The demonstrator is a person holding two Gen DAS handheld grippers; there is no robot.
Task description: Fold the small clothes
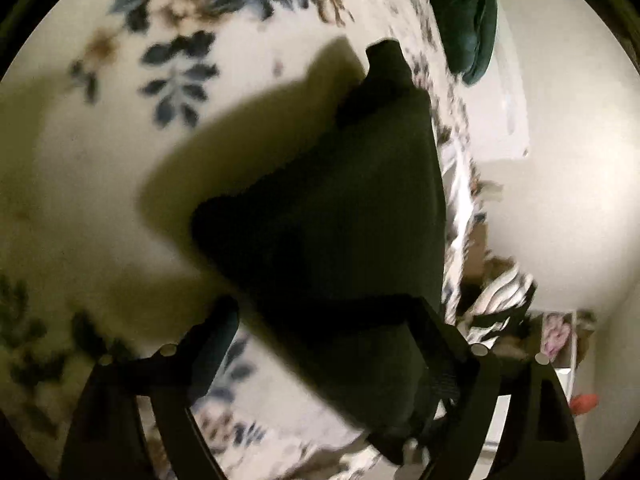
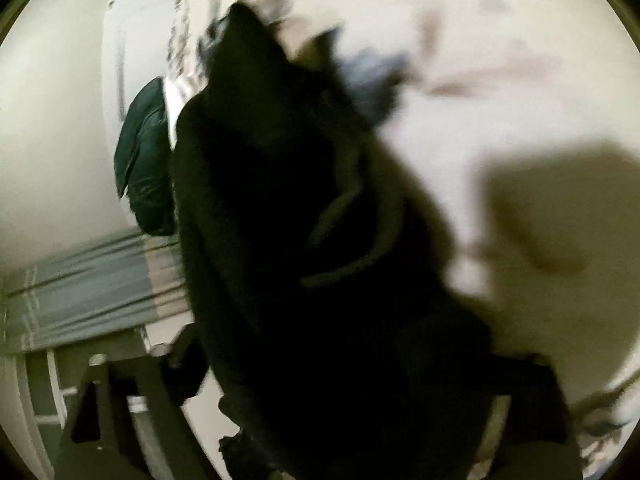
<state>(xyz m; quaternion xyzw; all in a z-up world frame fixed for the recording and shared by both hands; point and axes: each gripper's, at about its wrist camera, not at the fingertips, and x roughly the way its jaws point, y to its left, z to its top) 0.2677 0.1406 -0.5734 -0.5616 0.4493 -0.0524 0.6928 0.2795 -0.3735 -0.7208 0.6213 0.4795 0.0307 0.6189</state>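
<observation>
A dark, almost black garment [image 1: 340,200] hangs in front of the left wrist camera above a white bedspread with blue and brown flowers [image 1: 120,160]. My left gripper [image 1: 324,312] stands wide open. The cloth drapes over its right finger [image 1: 440,332], and its left finger [image 1: 216,324] is at the cloth's edge. The right wrist view, blurred, shows the same dark garment [image 2: 280,200] filling the middle. My right gripper [image 2: 352,356] is also wide open. Its left finger [image 2: 180,364] is bare beside the cloth, and its right finger is hidden under it.
A dark green padded thing [image 1: 468,20] lies at the bed's far edge, also seen as the green thing [image 2: 144,152]. Striped cloth [image 1: 500,292] hangs by the bedside, and a blue striped cover [image 2: 80,292] lies lower left. A pale wall [image 1: 560,200] is beyond.
</observation>
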